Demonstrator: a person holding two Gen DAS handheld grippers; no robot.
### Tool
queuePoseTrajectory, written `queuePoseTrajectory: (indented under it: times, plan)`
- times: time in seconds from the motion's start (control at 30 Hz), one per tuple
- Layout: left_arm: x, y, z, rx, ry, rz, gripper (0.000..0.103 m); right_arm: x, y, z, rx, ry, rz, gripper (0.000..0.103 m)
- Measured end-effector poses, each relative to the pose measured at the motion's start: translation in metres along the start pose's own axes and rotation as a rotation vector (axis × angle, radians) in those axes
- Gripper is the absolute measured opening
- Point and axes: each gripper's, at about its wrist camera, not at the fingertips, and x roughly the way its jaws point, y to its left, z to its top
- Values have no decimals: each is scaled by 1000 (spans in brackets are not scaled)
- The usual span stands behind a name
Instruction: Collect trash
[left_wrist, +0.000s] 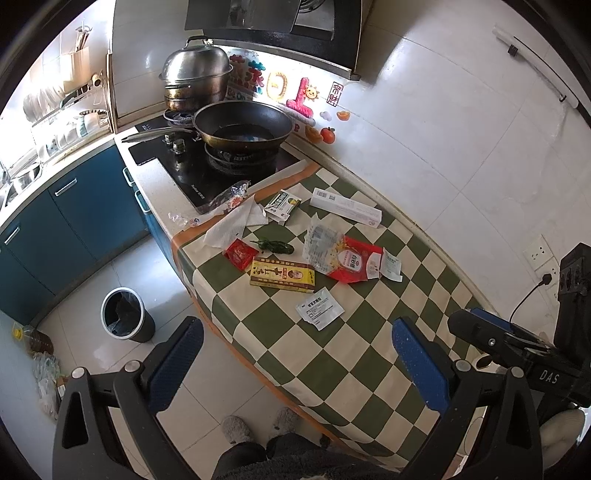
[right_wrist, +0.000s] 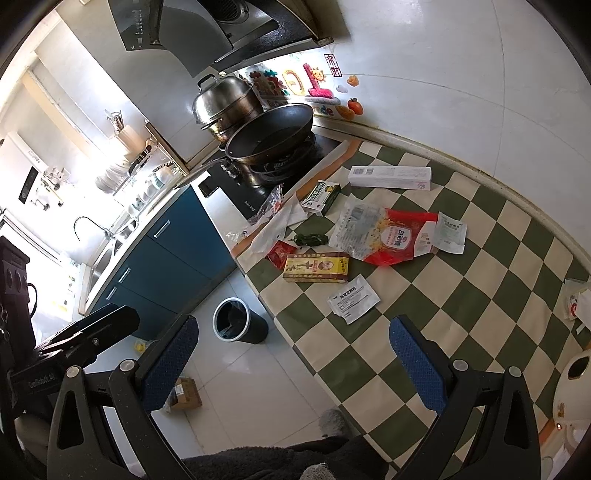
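Left wrist view: left gripper (left_wrist: 295, 365) has its fingers spread apart, holding nothing, above the table's near edge. Yellow box (left_wrist: 283, 276) lies flat on the checkered cloth (left_wrist: 354, 354), long axis 9-to-3. White sachet (left_wrist: 320, 312) sits just at its 5 o'clock. Bin (left_wrist: 126, 314) stands on the floor at 9 o'clock, clear tiles around it.

Right wrist view: right gripper (right_wrist: 295, 363) likewise apart, holding nothing. Long white box (right_wrist: 390, 177) lies 9-to-3 near the wall edge. Bin (right_wrist: 239, 320) stands off the table's left edge.

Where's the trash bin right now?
The trash bin stands on the floor tiles just left of the checkered tablecloth, in front of the blue cabinets, seen in both wrist views.
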Motion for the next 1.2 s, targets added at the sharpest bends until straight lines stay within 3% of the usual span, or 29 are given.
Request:
queuePoseTrajectory:
  times: [0.13,0.2,0.4,0.53,0.63,0.77,1.0,1.1,1.2]
  plan:
    - [-1,4,2,13,-3,3,103,0,4,-2,13,-9,-10,103]
    - [2,7,2,33,-15,46,103,1,5,-4,34,-21,-23,103]
    - [40,18,13,142,-91,366,103,15,-11,-4,168,-89,-157,103]
    - [84,41,23,147,-67,426,103,44,-39,0,275,-92,-214,103]
    - [129,57,34,119,13,454,103,72,-65,9,335,-66,-270,103]
    - [191,83,41,39,177,401,103,124,-98,19,355,20,-346,103]
    - [270,118,23,-61,382,501,103,260,-138,8,394,267,-437,103]
    - [288,126,13,-58,438,536,103,306,-139,-4,387,363,-462,100]
    - [299,131,6,-71,470,549,103,334,-130,-11,325,408,-518,85]
